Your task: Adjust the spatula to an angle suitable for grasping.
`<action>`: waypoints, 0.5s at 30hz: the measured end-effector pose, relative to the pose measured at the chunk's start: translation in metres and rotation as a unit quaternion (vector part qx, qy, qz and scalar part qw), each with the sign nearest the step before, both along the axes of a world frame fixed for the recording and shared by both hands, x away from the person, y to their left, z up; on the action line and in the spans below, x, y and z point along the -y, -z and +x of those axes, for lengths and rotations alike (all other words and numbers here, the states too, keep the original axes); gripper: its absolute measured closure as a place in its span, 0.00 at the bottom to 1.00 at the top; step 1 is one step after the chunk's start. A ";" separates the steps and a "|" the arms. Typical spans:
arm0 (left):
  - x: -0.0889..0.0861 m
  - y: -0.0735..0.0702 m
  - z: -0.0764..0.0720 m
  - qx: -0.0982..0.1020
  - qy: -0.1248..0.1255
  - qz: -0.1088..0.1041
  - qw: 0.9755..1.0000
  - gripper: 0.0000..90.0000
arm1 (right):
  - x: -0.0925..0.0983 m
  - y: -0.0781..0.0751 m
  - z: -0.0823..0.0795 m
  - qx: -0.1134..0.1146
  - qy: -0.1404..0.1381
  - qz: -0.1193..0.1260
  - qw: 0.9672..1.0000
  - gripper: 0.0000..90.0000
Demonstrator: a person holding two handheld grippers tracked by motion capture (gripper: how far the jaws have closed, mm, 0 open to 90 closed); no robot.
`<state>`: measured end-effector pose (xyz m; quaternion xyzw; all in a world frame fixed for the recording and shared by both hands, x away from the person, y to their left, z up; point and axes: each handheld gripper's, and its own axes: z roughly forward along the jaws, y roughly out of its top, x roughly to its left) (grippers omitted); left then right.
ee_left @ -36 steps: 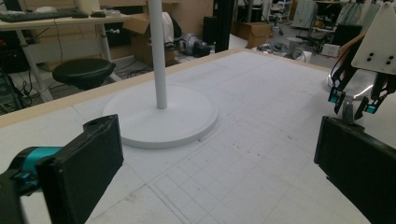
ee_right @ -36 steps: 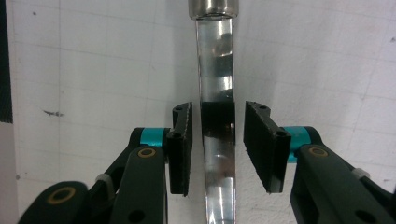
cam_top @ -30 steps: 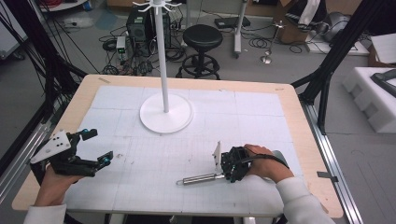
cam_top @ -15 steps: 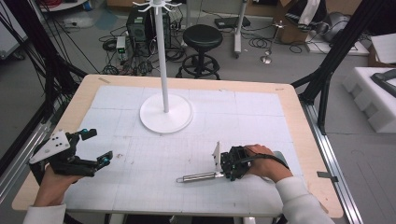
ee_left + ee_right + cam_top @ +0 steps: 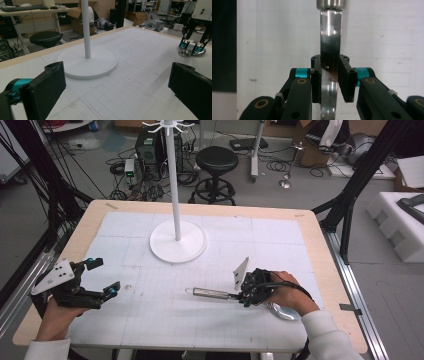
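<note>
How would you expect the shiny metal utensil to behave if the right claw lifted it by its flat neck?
The metal utensil looks rigid, so it should not droop. Its polished neck may slip or pivot between the right claw pads. The thicker handle could weigh that end down.

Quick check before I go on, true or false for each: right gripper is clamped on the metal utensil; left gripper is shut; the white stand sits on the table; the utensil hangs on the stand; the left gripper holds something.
1. The right gripper is clamped on the metal utensil. True.
2. The left gripper is shut. False: its jaws stand wide apart.
3. The white stand sits on the table. True.
4. The utensil hangs on the stand. False: it lies low over the table, apart from the stand.
5. The left gripper holds something. False: nothing is between its jaws.
</note>
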<state>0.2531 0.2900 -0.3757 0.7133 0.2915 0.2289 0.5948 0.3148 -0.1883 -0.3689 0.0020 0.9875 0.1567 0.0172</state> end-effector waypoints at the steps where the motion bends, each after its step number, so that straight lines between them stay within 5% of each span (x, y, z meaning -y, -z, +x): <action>1: 0.000 0.000 0.000 -0.001 0.000 -0.001 1.000 0.02 | 0.002 -0.003 0.000 0.001 0.003 0.014 1.000 0.83; 3: 0.001 0.000 0.000 -0.002 0.000 -0.002 1.000 0.02 | 0.005 -0.013 0.000 -0.008 0.009 0.050 0.999 0.83; 10: 0.002 -0.002 0.001 -0.004 0.009 0.001 1.000 0.02 | 0.007 -0.029 -0.003 -0.003 0.011 0.098 0.995 0.83; 15: 0.003 -0.005 0.000 -0.003 0.014 0.001 1.000 0.02 | 0.007 -0.043 -0.004 0.005 0.019 0.151 0.988 0.83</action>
